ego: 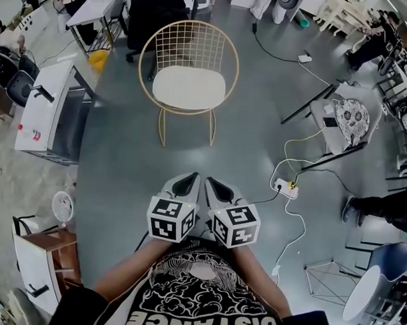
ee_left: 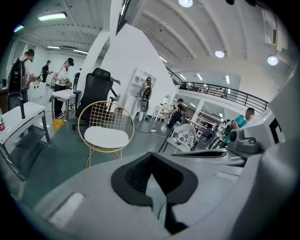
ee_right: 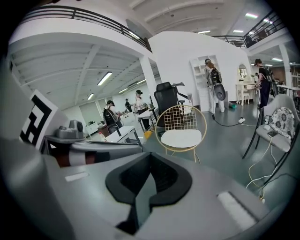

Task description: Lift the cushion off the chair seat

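Observation:
A round white cushion point(ego: 189, 87) lies on the seat of a gold wire chair point(ego: 194, 41) in the middle of the grey floor, well ahead of me. Both grippers are held side by side close to my body, far short of the chair. My left gripper point(ego: 185, 185) is shut with nothing in it. My right gripper point(ego: 218, 190) beside it is also shut and empty. In the left gripper view the cushion point(ee_left: 106, 137) sits beyond the shut left gripper point(ee_left: 152, 185), up and to the left. In the right gripper view the cushion point(ee_right: 181, 138) lies ahead of the right gripper point(ee_right: 143, 187).
A white desk point(ego: 49, 106) stands at the left, a black office chair point(ego: 152, 10) behind the gold chair. At the right are a folding chair with a patterned pad point(ego: 350, 120), a power strip point(ego: 286, 188) with cables, and a person's legs point(ego: 382, 205). A small fan point(ego: 62, 207) sits at the near left.

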`<state>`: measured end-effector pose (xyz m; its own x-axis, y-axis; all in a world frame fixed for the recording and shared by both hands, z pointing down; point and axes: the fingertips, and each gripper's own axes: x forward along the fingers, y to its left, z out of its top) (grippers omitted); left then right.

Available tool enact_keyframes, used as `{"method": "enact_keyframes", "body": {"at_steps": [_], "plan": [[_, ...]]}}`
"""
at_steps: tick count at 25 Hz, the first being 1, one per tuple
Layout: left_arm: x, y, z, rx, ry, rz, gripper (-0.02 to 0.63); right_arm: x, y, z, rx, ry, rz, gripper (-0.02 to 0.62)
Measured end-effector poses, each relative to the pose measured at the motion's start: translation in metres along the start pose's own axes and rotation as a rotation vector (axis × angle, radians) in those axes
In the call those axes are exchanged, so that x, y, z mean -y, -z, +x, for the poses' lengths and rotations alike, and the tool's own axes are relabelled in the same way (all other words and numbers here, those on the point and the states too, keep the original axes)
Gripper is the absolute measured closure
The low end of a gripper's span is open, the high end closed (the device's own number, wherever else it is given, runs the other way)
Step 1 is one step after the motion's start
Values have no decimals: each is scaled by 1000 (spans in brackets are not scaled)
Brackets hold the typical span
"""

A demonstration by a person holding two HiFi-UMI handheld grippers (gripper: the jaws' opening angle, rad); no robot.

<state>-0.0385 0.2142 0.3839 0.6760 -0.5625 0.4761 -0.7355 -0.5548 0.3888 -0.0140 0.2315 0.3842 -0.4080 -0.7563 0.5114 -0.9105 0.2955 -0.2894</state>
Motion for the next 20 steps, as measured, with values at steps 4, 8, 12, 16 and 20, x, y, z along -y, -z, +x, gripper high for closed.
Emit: {"method": "enact_keyframes", "body": {"at_steps": [4, 8, 12, 16, 20], "plan": [[-31, -16, 0, -5, 21, -6, 617, -14, -14, 28, -12, 19, -6, 595], [-55, -28, 2, -9, 41, -13, 617, -22, -25, 48, -13, 43, -11, 595], [-66, -33, 6, -9, 61, -17, 617, -23, -34, 61, -12, 61, -12, 595], [-72, -41, 10, 2, 67, -14, 617, -23, -45, 71, 1, 60, -24, 595], [-84, -46, 13, 14, 45, -24, 618, -24, -48, 81, 5, 39, -32, 595]]}}
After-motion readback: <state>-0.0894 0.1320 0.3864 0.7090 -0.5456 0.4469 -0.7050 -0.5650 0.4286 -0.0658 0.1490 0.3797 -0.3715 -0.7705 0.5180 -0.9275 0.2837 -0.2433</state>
